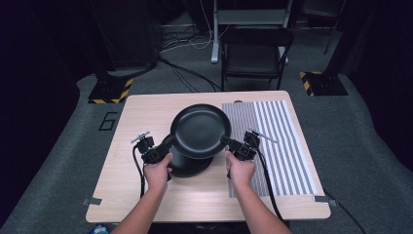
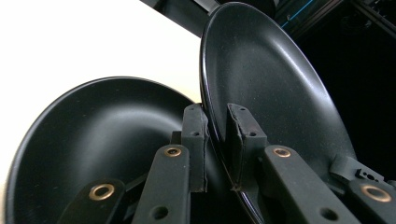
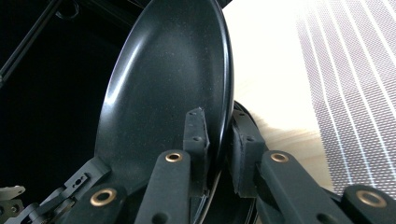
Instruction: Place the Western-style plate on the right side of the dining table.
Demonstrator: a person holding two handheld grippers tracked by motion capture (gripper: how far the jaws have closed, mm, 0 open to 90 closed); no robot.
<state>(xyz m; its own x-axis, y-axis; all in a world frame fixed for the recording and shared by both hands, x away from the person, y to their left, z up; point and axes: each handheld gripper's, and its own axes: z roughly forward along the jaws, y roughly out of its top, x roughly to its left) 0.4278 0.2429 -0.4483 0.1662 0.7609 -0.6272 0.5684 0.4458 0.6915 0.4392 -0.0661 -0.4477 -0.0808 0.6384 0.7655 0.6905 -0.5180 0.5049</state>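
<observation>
A black plate [image 1: 200,130] hangs level above the table, lifted clear of a second black plate [image 1: 187,164] that rests on the wood below it. My left gripper [image 1: 168,144] is shut on the upper plate's left rim [image 2: 212,119], one pad on each face. On the opposite side my right gripper [image 1: 228,143] is shut on the right rim [image 3: 219,135] in the same way. The lower plate [image 2: 93,135] lies below and to the left of the left jaws in the left gripper view. A sliver of it [image 3: 245,119] peeks out behind the right jaws.
A grey-and-white striped mat [image 1: 272,141] covers the right part of the wooden table [image 1: 141,117]. Beyond the far edge stand a black folding chair [image 1: 255,51] and cables on the floor. Tape marks the table's front corners.
</observation>
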